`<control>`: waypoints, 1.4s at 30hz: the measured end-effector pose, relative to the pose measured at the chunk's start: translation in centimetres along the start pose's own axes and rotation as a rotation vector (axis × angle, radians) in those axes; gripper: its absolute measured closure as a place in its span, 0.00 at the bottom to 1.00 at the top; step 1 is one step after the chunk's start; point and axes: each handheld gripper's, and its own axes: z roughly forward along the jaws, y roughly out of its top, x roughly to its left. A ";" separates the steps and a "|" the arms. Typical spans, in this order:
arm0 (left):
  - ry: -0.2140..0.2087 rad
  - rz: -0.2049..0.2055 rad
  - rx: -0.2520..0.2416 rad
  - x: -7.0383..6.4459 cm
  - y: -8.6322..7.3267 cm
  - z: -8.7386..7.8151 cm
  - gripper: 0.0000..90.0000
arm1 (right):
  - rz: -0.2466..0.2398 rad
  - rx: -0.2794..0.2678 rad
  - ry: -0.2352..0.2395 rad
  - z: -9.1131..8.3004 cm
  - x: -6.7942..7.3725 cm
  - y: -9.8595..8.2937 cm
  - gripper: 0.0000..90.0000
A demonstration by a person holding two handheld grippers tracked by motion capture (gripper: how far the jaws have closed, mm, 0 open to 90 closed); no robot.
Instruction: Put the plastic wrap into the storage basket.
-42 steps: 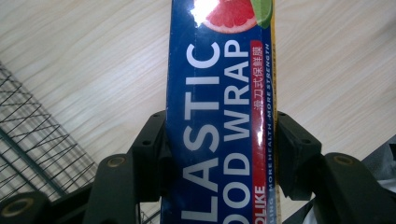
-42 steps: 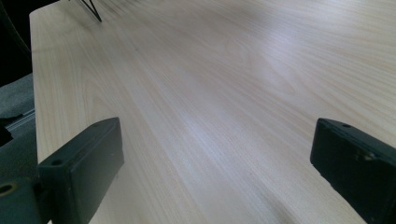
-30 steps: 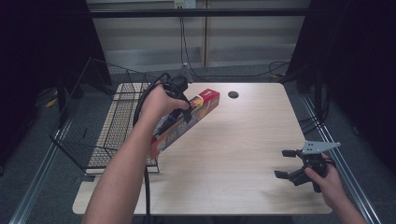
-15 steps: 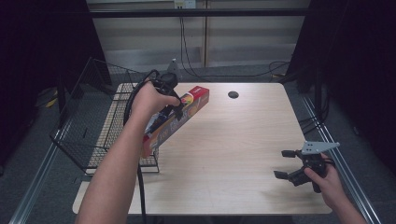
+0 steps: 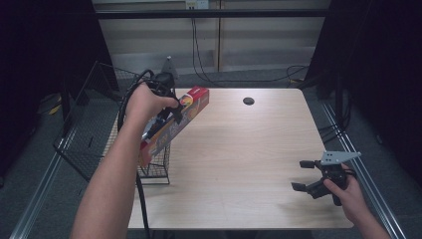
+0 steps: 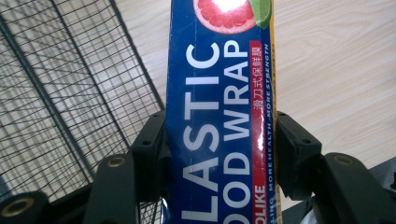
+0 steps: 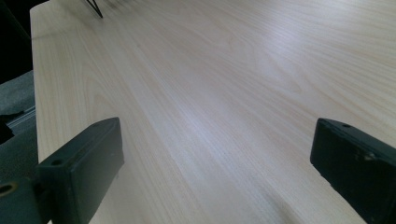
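A long plastic food wrap box (image 5: pixel 175 124), red and blue with a grapefruit picture, hangs tilted over the table's left edge, above the black wire basket (image 5: pixel 84 144). My left gripper (image 5: pixel 166 112) is shut on the box (image 6: pixel 222 121), with a jaw pressed against each long side. In the left gripper view the basket's mesh (image 6: pixel 60 107) lies below and to the left of the box. My right gripper (image 5: pixel 304 175) rests low near the table's front right corner. Its jaws stand wide apart with bare wood between them (image 7: pixel 215 154).
The light wooden table (image 5: pixel 239 159) has a small dark round hole (image 5: pixel 248 101) near its back edge. Cables hang behind the table. A metal rail (image 5: pixel 368 174) runs along the right side.
My left gripper has carried the food wrap box leftward and back, from over the table toward the wire basket. The right gripper has stayed where it was.
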 end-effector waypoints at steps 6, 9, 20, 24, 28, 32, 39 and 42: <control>0.008 -0.029 -0.007 0.8 -0.3 -0.6 0.50 | 0.002 -0.003 -0.002 0.0 0.0 0.0 0.03; 0.006 -0.037 -0.013 1.0 -0.4 -0.7 0.50 | 0.001 -0.003 0.000 0.0 0.0 0.0 0.03; 0.028 -0.064 -0.014 2.4 -1.1 -1.5 0.50 | 0.002 -0.001 0.003 -0.1 0.1 0.0 0.03; 0.038 -0.085 -0.020 2.8 -1.4 -1.7 0.50 | 0.000 0.002 -0.001 -0.1 0.1 0.0 0.03; 0.047 -0.091 -0.024 3.5 -1.8 -2.1 0.50 | 0.000 -0.004 0.000 -0.1 0.1 0.1 0.03; 0.052 -0.106 -0.024 3.8 -2.1 -2.4 0.50 | -0.002 0.001 -0.003 -0.1 0.1 0.0 0.03; 0.053 -0.132 -0.045 4.4 -2.4 -2.8 0.50 | -0.004 0.000 -0.003 -0.1 0.1 0.1 0.03; 0.061 -0.138 -0.045 4.9 -2.7 -3.0 0.50 | -0.002 0.001 -0.005 -0.1 0.1 0.1 0.03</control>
